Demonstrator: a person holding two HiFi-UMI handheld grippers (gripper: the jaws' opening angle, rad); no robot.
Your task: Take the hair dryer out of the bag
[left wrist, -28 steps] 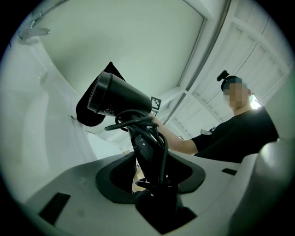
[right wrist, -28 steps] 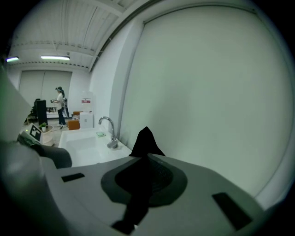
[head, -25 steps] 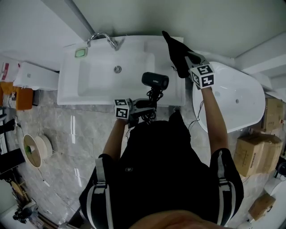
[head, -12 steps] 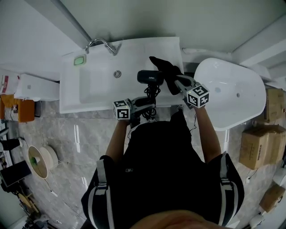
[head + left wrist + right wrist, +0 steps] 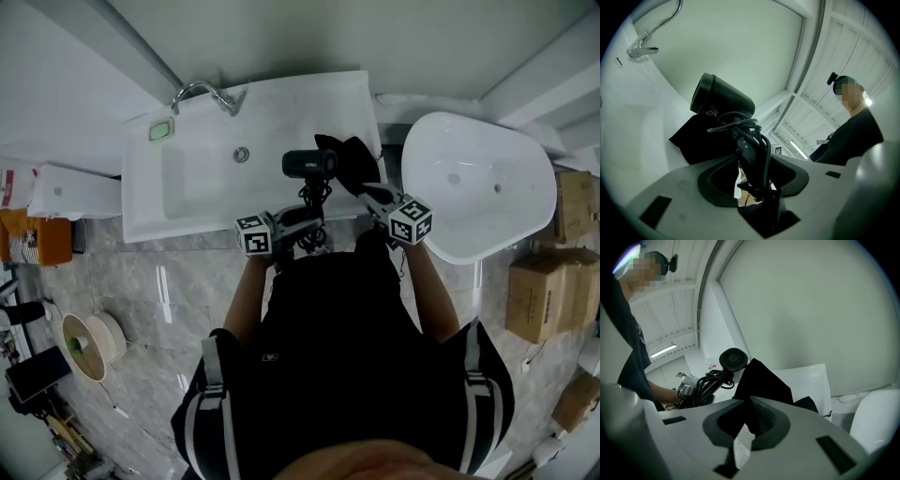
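The bag [image 5: 349,164], pinched in right tongs [image 5: 367,190], has sunk toward the sink [image 5: 187,223]; left tongs [image 5: 311,221] clamp hair dryer [image 5: 307,164].

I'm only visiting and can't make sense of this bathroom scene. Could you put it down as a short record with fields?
Place: white sink, with a bathtub on its right
Left tongs: closed on the handle of the hair dryer, cord wound round it
Right tongs: closed on the black bag
Dryer: out of the bag, held over the sink
Bag: just right of the dryer in the head view
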